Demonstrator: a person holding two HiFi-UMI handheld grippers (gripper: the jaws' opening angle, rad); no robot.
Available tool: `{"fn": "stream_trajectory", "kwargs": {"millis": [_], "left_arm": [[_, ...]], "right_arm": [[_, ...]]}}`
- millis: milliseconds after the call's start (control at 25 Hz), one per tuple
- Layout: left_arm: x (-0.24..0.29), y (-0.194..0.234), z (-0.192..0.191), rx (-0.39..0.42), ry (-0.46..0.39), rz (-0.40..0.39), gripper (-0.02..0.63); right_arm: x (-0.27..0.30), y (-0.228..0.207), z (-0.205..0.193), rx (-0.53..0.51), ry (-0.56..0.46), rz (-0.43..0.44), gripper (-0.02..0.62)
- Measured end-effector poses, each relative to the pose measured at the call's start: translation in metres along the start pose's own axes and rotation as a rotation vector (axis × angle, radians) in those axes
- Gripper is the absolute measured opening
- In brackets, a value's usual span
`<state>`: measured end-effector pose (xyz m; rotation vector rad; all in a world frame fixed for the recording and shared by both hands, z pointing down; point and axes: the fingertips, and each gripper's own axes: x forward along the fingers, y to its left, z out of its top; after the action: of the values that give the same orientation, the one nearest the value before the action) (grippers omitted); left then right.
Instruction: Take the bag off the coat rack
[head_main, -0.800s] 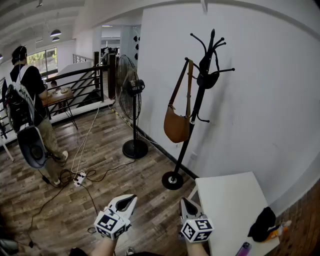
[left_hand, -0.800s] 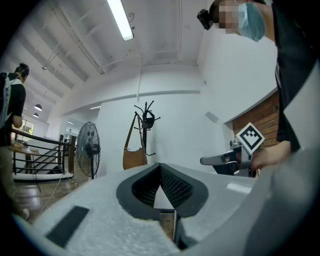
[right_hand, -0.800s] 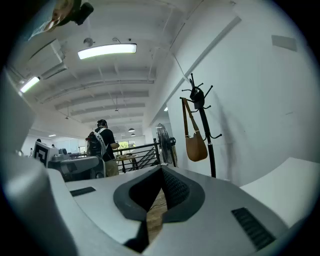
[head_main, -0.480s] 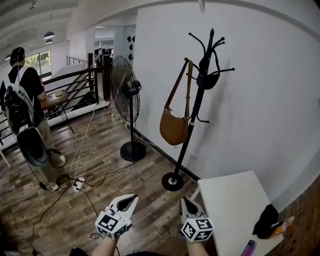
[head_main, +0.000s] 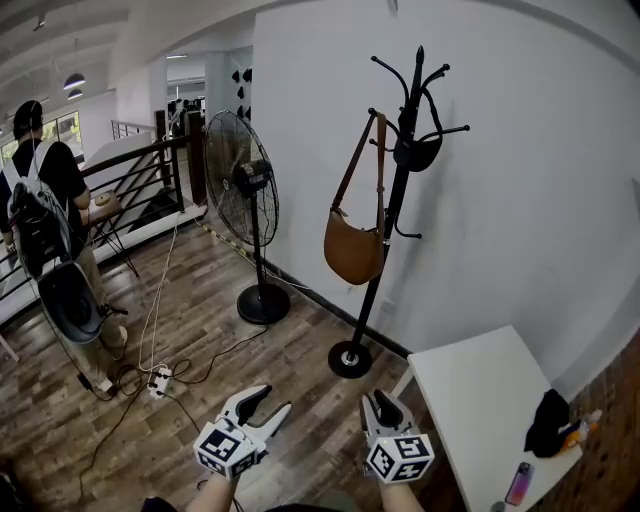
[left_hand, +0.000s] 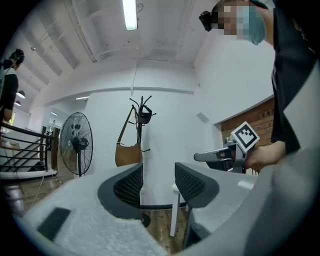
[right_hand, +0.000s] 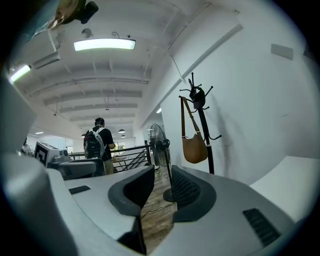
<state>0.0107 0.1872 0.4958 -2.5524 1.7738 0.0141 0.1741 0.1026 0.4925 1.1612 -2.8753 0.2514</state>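
Head view, entry one: left gripper (head_main: 273, 399) was held low over the wooden floor (head_main: 200, 330), its jaws spread wide with nothing between them and touching nothing.

Entry two: right gripper (head_main: 378, 402) was held beside it, near the corner of the white surface (head_main: 480, 390). Its jaws stood apart by a narrower gap than the left pair and were likewise empty, in contact with nothing.

Entry three: brown bag (head_main: 354, 252) hung by its long strap from an upper hook of the black coat rack (head_main: 385, 270), the body resting against the pole. It was well apart from both grippers.

Entry four: a small dark item (head_main: 416, 153) hung higher on the same rack; what it was could not be told.

Entry five: pedestal fan (head_main: 243, 180) stood left of the rack, by the wall.

Entry six: a person with a backpack (head_main: 45, 215) stood at far left near the railing.

Entry seven: a dark bundle (head_main: 548, 422) lay on the far end of the surface.

Left gripper view: the rack and bag appeared beyond the left-hand jaw, in the distance. Right gripper view: bag up and to the right of the gap.
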Motion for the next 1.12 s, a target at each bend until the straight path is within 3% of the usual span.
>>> {"fn": "stream_trajectory", "kwargs": {"millis": [280, 440, 920, 1120], "left_arm": [[0.006, 0.018, -0.016, -0.060, 0.011, 0.007, 0.196], [0.010, 0.043, -0.016, -0.096, 0.032, 0.067, 0.196], [0.092, 0.120, -0.001, -0.051, -0.002, 0.116, 0.196], [0.140, 0.140, -0.005, -0.018, -0.013, 0.096, 0.196]], "right_arm": [[0.018, -0.009, -0.007, -0.009, 0.038, -0.036, 0.089], [0.045, -0.011, -0.007, -0.011, 0.039, -0.022, 0.091], [0.154, -0.060, 0.021, -0.010, 0.027, 0.011, 0.101], [0.195, -0.089, 0.032, -0.015, 0.017, 0.031, 0.103]]}}
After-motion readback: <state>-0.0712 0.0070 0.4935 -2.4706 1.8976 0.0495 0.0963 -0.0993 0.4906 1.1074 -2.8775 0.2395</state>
